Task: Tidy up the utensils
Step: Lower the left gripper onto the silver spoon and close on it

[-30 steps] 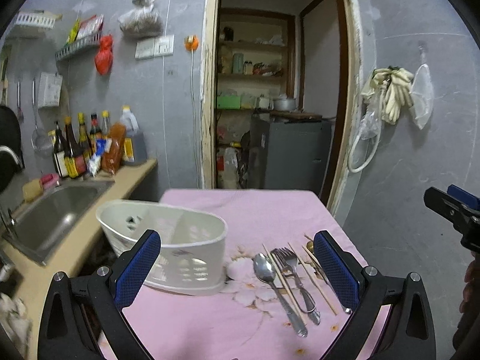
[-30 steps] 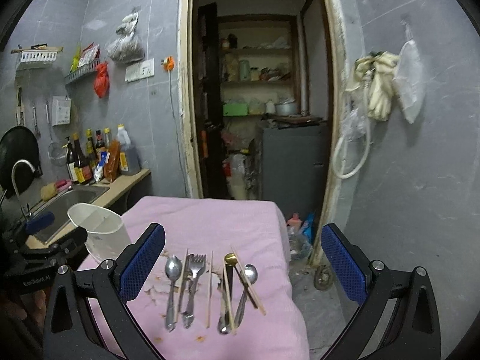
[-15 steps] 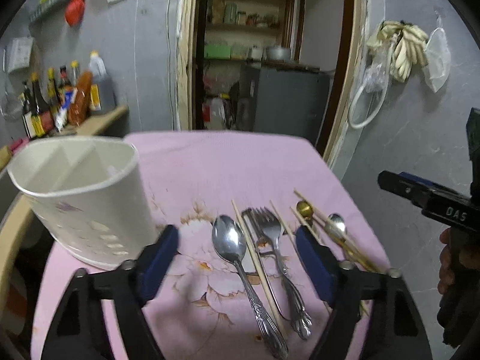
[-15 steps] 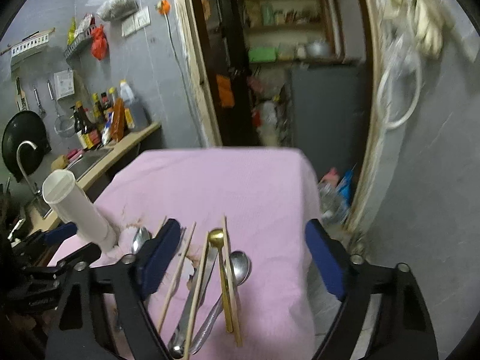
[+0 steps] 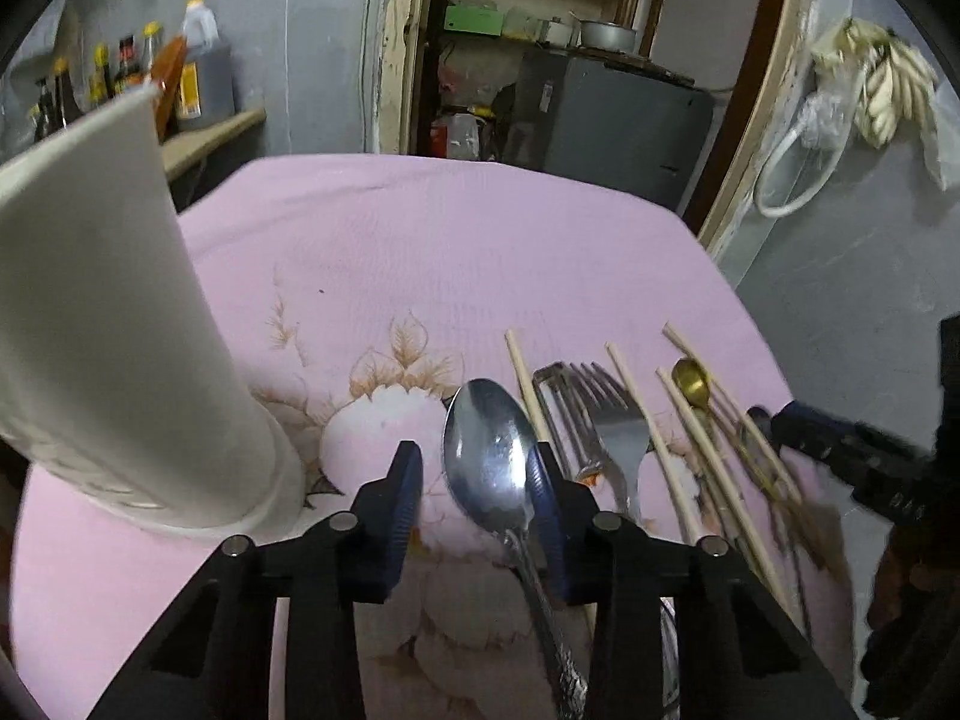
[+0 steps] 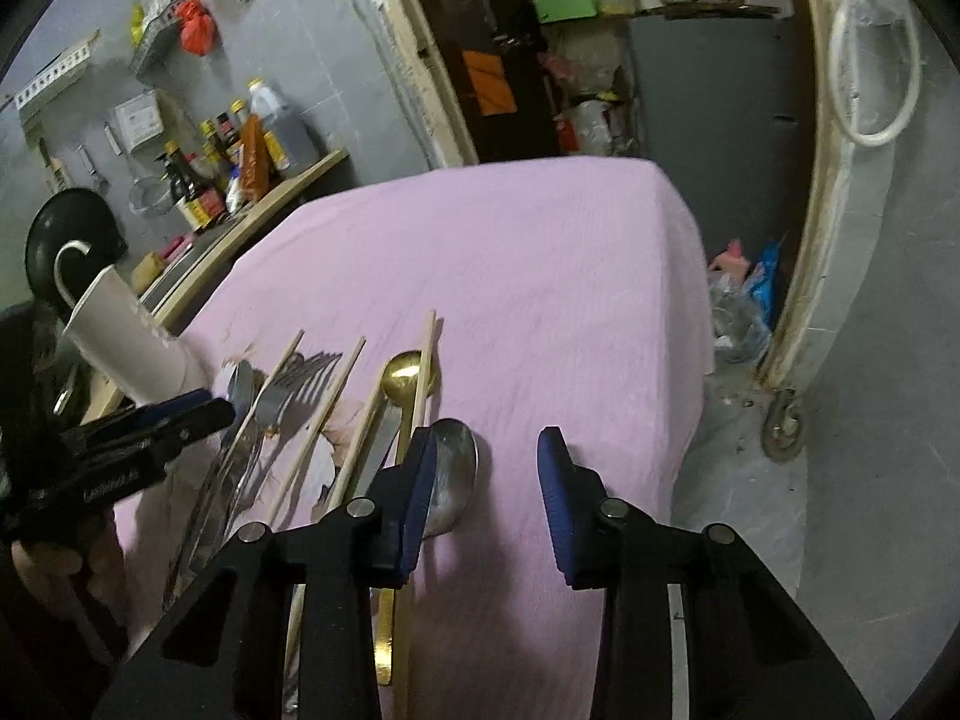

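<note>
Polished steel, thin and slick: the large silver spoon [image 5: 489,456] lies on the pink flowered tablecloth [image 5: 480,252] between the jaws of the left gripper [image 5: 474,480], which have just been closing but do not yet pinch it. It is probably light and stiff — best taken at the neck, where the bowl narrows. The right gripper [image 6: 483,480], jaws also closing on nothing yet, hangs beside a smaller steel spoon [image 6: 450,474] (one pad at its edge). Wooden chopsticks [image 5: 708,450], a steel fork [image 5: 612,420] and a gold spoon [image 5: 690,381] lie alongside; the white plastic utensil holder [image 5: 108,330] stands left. Grey kitchen walls and an open pantry doorway lie beyond.
</note>
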